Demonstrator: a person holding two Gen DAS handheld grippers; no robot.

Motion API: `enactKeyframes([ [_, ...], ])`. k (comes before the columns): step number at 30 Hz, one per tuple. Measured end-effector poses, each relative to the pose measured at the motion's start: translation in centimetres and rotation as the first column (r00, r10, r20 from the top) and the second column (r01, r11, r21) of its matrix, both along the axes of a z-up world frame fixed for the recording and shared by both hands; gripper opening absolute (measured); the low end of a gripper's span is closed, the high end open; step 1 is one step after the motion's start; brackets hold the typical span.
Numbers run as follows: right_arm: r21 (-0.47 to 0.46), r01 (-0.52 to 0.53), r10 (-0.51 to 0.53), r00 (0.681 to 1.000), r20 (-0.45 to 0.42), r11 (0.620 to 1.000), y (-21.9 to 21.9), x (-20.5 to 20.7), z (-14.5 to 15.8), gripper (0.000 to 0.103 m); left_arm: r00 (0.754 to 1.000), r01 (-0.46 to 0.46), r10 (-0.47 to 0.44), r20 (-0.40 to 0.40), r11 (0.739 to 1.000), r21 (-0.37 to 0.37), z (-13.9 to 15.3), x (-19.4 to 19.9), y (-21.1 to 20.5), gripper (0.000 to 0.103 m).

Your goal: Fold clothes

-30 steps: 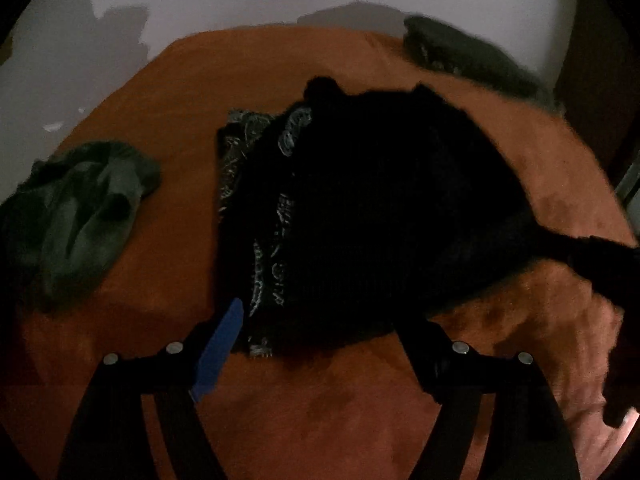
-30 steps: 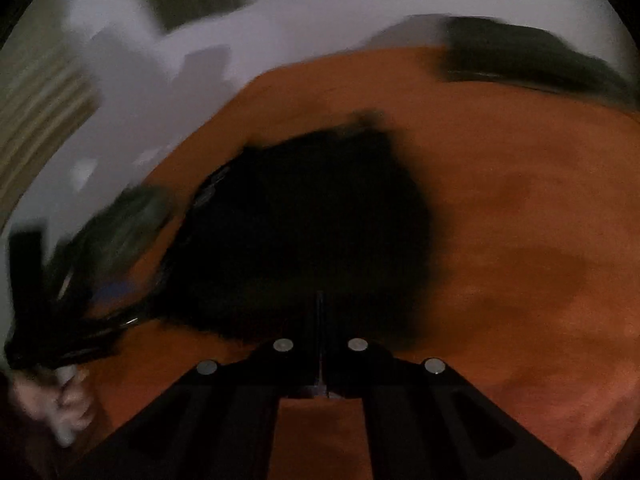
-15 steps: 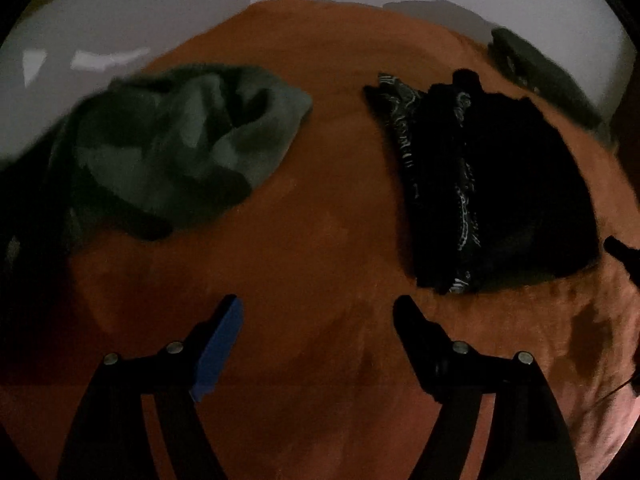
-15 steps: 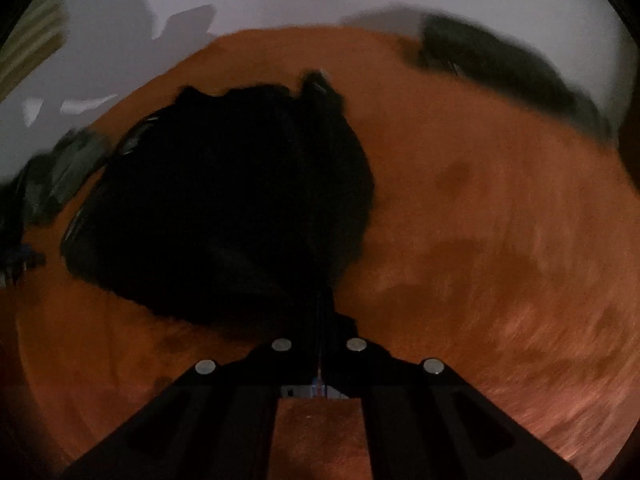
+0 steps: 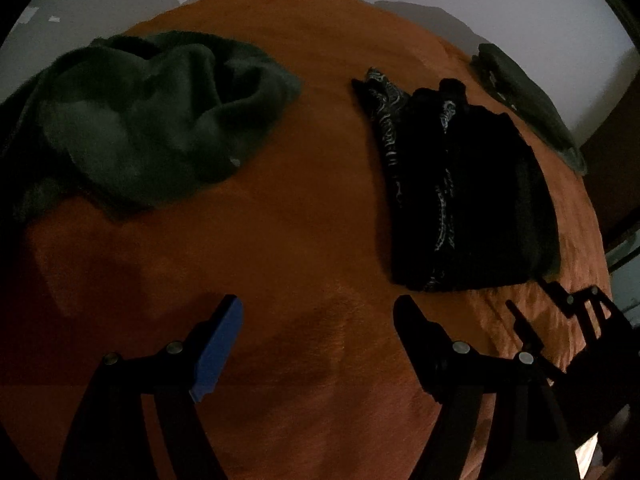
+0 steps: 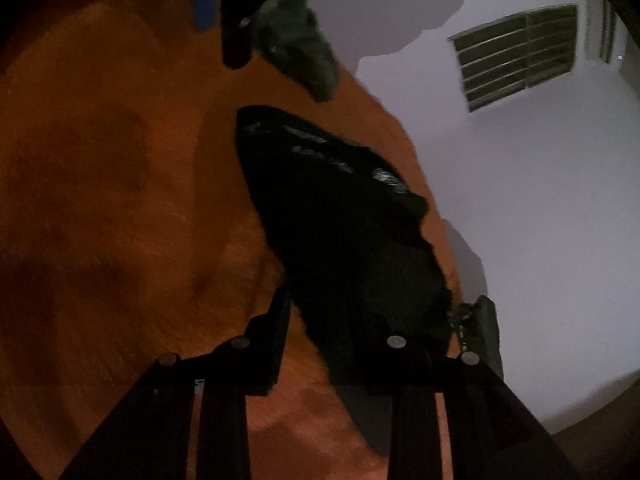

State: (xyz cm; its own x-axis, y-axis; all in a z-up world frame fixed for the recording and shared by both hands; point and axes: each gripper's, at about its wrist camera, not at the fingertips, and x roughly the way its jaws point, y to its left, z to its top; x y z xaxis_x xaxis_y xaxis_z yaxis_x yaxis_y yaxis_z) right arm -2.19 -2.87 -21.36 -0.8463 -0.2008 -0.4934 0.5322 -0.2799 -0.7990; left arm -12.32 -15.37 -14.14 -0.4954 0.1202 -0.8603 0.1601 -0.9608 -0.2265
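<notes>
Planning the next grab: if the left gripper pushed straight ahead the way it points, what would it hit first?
Probably the bare orange blanket. The open left gripper aims between the crumpled green garment and the folded black patterned clothes; neither seems in line, though depth is unclear.

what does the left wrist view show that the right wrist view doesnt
Only the left wrist view: the open left tool with its blue pad, empty over the orange bedspread, and the whole crumpled green garment. Only the right wrist view: a slatted wall vent and the right tool, jaws opening, clear of the cloth. Both: the folded black patterned garment, the bedspread, the pale wall.
</notes>
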Motion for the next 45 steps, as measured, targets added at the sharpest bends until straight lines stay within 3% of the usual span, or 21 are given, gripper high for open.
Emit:
enactKeyframes([
  [7,0.086,0.017,-0.016,1.000,-0.014,0.996,-1.3,-2.2,-0.8,0.027,0.999,0.020,-0.021,0.033,1.000,0.020,-1.0,0.4,-0.3,0.079],
  [11,0.130,0.004,0.001,0.999,-0.038,0.991,-2.5,-2.5,-1.9,0.027,0.999,0.001,-0.004,0.042,0.997,0.081,-0.9,0.5,-0.5,0.079],
  [31,0.132,0.065,-0.052,0.994,-0.095,0.989,-8.3,-8.5,-3.1,0.027,0.999,-0.047,0.045,0.019,0.990,0.132,0.1,2.3,-2.6,0.079],
  [32,0.128,0.060,-0.049,0.995,-0.088,0.990,-8.4,-8.7,-3.1,0.026,0.999,-0.049,0.048,0.013,0.991,0.128,0.1,2.3,-2.5,0.079],
  [33,0.121,0.056,-0.047,0.996,-0.074,0.991,-8.5,-8.8,-2.9,0.017,0.999,-0.050,0.049,0.008,0.991,0.123,0.1,2.4,-2.4,0.079],
  [34,0.098,0.052,-0.048,0.998,-0.051,0.994,-8.4,-9.0,-2.1,0.009,0.999,-0.047,0.047,0.002,0.992,0.113,0.1,2.5,-2.2,0.079],
  [37,-0.043,0.069,-0.068,0.997,0.022,0.997,-7.7,-9.2,2.6,0.006,0.999,-0.032,0.034,-0.025,0.997,0.076,0.6,2.6,-1.4,0.079],
  [39,-0.186,0.120,-0.092,0.984,0.151,0.975,-6.6,-9.7,7.4,0.006,0.998,-0.023,0.026,-0.053,0.998,0.050,1.4,2.5,-0.7,0.079],
  [43,-0.404,0.203,-0.024,0.913,0.407,0.892,-3.8,-10.3,16.1,0.005,0.988,-0.022,0.026,-0.150,0.999,0.026,4.9,1.2,1.3,0.079],
  [45,-0.508,0.280,0.056,0.834,0.549,0.815,-1.5,-10.7,20.3,0.005,0.976,-0.018,0.026,-0.215,0.999,0.036,7.4,0.6,2.3,0.079],
])
